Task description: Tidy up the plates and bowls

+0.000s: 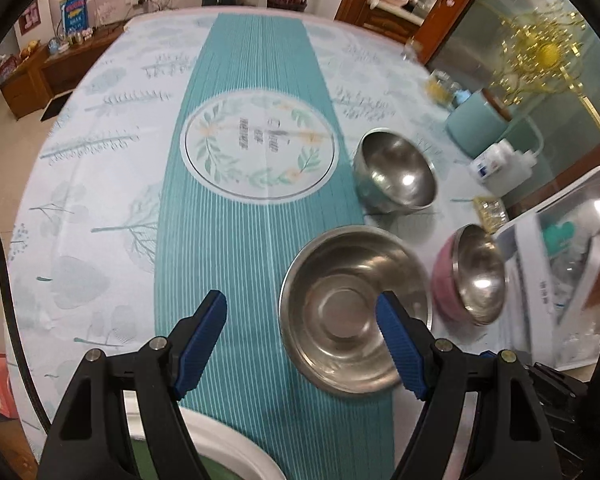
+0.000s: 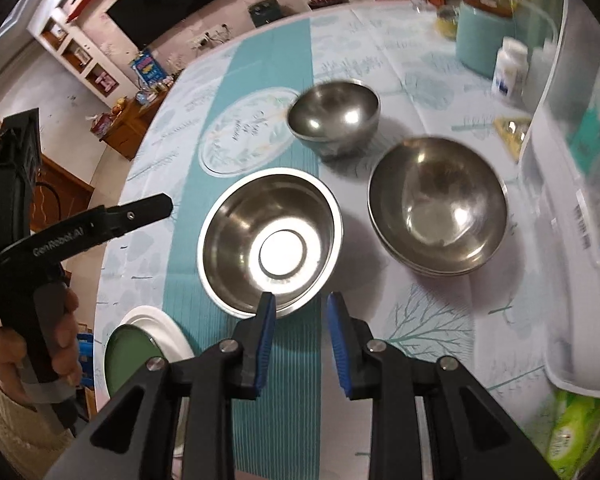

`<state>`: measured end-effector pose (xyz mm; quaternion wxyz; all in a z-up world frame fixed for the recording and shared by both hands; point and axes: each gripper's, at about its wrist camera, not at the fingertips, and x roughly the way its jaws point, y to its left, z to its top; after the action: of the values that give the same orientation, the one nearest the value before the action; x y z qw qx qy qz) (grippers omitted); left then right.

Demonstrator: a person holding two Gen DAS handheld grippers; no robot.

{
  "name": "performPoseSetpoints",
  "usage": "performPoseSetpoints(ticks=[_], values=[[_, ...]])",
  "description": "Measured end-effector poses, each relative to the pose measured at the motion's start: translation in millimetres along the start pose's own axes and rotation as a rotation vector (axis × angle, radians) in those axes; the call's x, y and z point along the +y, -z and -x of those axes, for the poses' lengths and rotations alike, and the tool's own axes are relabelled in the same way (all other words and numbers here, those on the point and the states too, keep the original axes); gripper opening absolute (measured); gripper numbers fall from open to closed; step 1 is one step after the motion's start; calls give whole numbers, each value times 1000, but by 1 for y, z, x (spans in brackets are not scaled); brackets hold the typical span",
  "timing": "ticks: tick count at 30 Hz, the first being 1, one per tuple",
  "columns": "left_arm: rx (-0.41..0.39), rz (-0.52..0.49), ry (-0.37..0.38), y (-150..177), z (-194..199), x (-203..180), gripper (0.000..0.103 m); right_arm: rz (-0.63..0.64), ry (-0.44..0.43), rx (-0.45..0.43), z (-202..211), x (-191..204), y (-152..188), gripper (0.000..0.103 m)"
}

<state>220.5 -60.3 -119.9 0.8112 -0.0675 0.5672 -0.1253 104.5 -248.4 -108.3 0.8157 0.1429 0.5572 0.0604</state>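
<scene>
Hovering above steel bowl (image 2: pixel 271 242): right tongs (image 2: pixel 301 304) slightly parted, empty.

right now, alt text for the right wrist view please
The right gripper, jaws slightly open and empty, hovers over a teal tablecloth just short of a flat-bottomed steel bowl. Beyond stand a small steel bowl and stacked steel bowls; a white plate lies left.

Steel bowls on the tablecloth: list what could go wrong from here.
1. The flat-bottomed bowl sits close to the plate; lifting it carelessly could knock the plate.
2. The nested bowls lie beside the plastic bin; they may bump it.
3. Smooth steel rims might slip from the right gripper, both grippers being empty.
</scene>
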Motion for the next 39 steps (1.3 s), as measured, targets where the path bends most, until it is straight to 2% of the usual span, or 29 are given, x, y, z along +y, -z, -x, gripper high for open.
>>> performPoseSetpoints(ticks=[10,17,19,22,25,26,27,30,39], values=[[68,-23,-39,-7,-51,1,76,-109,-14,73,-55,-19,-18,27],[74,-46,-50,-8,-63,-2,75,-134,-8,89,-75,-22,-23,27],[75,-49,-48,-8,-64,-2,73,-135,-10,90,-78,-22,-23,27],[77,-59,-48,-8,-66,-2,67,-129,-10,92,-80,-22,-23,27],[94,-67,-29,-7,-68,-2,47,-127,-8,87,-81,-22,-22,26],[104,-73,-24,-6,-69,-3,34,-125,-8,86,-82,-21,-21,23],[116,-80,-27,-5,-71,-4,25,-124,-10,87,-82,-21,-21,20],[118,-105,-71,-1,-71,-5,13,-118,13,81,-82,-19,-19,13],[121,-108,-55,12,-53,-3,9,-109,16,50,-65,-19,-14,12]])
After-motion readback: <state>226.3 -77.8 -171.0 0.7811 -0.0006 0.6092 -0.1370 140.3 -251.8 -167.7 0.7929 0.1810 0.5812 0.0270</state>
